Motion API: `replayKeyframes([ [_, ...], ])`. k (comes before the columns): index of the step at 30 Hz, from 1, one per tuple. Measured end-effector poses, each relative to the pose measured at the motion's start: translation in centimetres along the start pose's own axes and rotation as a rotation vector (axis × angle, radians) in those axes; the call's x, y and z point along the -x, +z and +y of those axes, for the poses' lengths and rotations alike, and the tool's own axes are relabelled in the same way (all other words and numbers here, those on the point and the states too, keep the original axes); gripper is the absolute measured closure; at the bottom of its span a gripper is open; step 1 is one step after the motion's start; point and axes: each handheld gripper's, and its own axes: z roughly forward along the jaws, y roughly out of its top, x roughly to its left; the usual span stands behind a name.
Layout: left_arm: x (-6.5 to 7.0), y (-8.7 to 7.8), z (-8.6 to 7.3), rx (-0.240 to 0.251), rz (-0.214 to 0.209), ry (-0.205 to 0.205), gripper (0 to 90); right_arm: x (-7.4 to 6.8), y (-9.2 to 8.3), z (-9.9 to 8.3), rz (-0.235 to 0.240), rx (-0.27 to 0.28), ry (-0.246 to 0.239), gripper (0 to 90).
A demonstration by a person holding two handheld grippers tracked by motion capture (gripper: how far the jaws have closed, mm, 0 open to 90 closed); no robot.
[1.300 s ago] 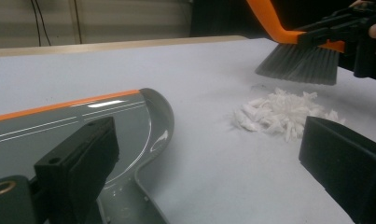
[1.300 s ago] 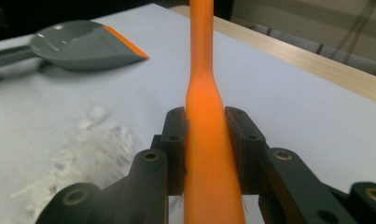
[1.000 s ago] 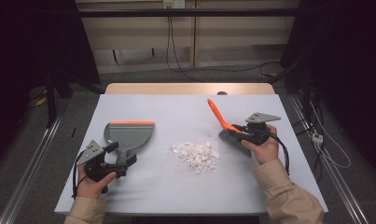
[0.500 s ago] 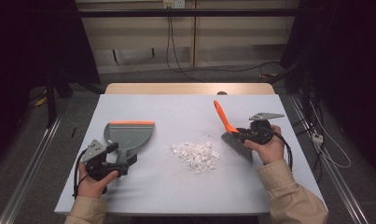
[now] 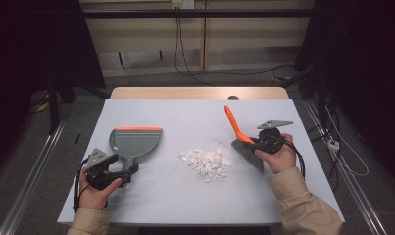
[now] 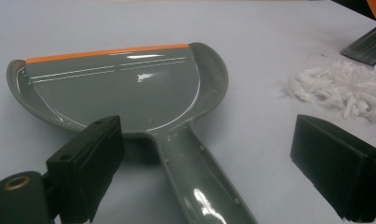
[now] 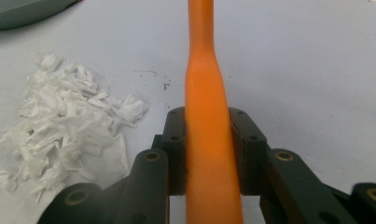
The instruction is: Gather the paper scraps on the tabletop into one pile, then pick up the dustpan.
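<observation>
High view: against the earlier frames, the brush (image 5: 244, 142) in the right claw (image 5: 261, 143) had come down beside the paper scraps (image 5: 205, 163) on the bench (image 5: 195, 117).

Left gripper view: the left claw (image 6: 223, 163) stood apart, just closing, astride the dustpan (image 6: 129, 93) handle, left of the scraps.

Right gripper view: the claw was clamped on the brush handle; sweeping appeared imminent.

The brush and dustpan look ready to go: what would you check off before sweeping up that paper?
1. Orange-handled brush gripped: ok, the right tongs are shut on its handle.
2. Grey plastic dustpan with orange lip gripped: not ok, the left tongs stand open, straddling its handle; they have just been closing a little.
3. Pile of white paper shreds together: ok, one loose heap between brush and dustpan.
4. Dustpan lip facing the pile: not ok, it faces the table's far edge.
5. Bristles on the pale table: cannot tell.
</observation>
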Motion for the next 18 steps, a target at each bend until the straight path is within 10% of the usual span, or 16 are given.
replayKeyframes([
  [18, 0.11, 0.20, -0.38, -0.067, 0.053, -0.042, 11.7, 0.59, -0.60, 0.34, 0.016, 0.105, 0.050, 71.2],
])
